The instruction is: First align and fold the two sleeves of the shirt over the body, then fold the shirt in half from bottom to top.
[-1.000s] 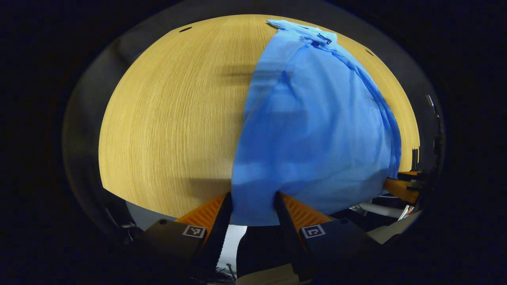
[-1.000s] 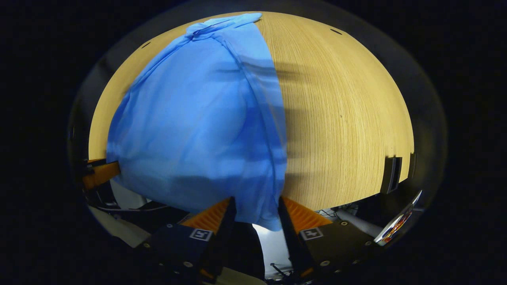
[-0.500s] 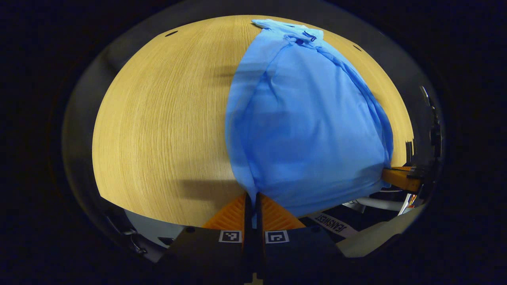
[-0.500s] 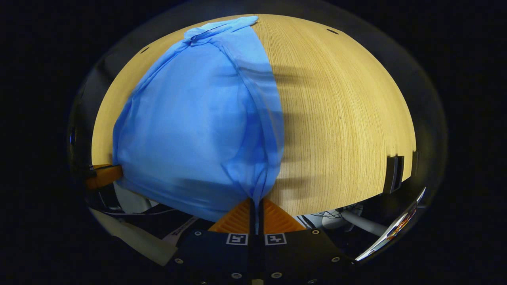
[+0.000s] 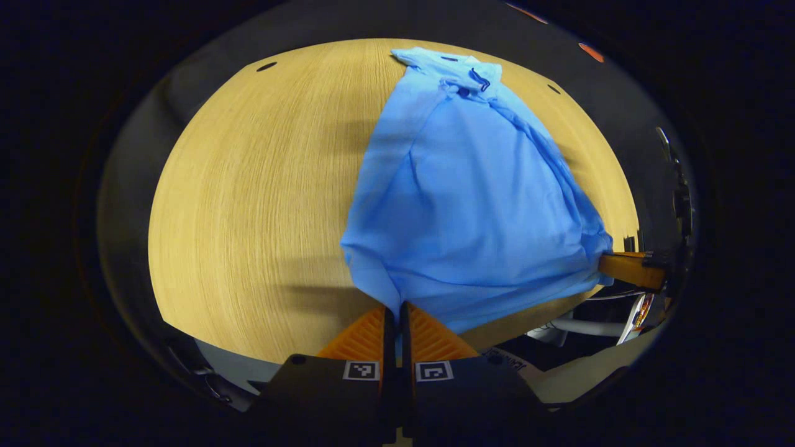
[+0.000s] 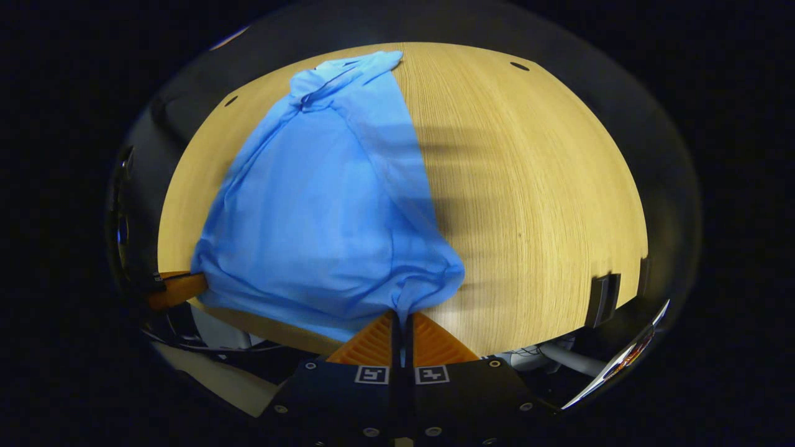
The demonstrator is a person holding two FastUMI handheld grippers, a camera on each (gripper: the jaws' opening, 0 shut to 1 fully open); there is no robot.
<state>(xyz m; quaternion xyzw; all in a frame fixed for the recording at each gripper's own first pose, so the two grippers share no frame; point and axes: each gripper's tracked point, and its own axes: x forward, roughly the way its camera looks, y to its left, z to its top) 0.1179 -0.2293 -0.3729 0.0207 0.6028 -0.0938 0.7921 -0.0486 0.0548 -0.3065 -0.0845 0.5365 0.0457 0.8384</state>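
Nearest us, our left gripper (image 5: 394, 313) and right gripper (image 6: 401, 318) are each clamped on a bottom corner of the blue shirt (image 5: 472, 198), hem raised off the wooden table (image 5: 248, 205). We judge the sleeves folded and the bottom-to-top fold in hand; next, carry both corners evenly toward the far collar (image 6: 338, 71). The left gripper view catches the collar's dark marks; the right gripper view shows a dark block (image 6: 599, 300) at the table edge.

Dark gripper (image 5: 395, 310) body; square coded markers (image 5: 361, 370)
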